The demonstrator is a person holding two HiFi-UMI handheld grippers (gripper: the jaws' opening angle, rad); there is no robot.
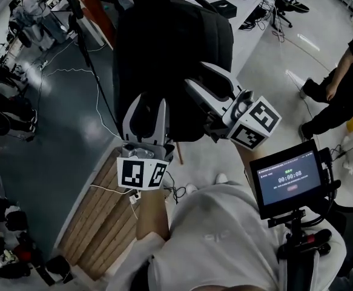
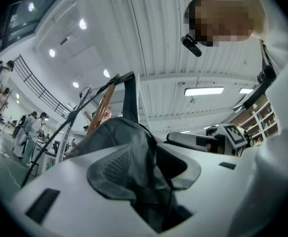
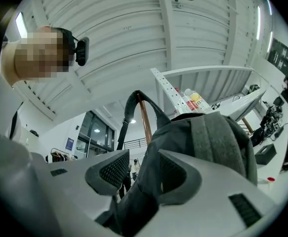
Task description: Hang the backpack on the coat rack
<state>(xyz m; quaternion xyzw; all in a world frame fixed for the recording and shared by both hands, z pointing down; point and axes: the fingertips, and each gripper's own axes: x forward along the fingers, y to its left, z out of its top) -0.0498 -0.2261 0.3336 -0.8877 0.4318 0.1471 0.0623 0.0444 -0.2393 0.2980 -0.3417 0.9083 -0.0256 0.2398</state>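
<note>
Fingers (image 2: 111, 164) of left gripper (image 1: 147, 105) are spread, with backpack (image 1: 170, 41) fabric loose between them, not clamped. Right gripper (image 1: 197, 74) is the same: fingers (image 3: 111, 169) apart, fabric against one pad, gap at the other. In head view both sit mid-frame at the pack's lower part. The pack fills upper centre. Behind it, its top loop (image 3: 136, 97) rings the tip of the wooden rack pole (image 3: 144, 120).
</note>
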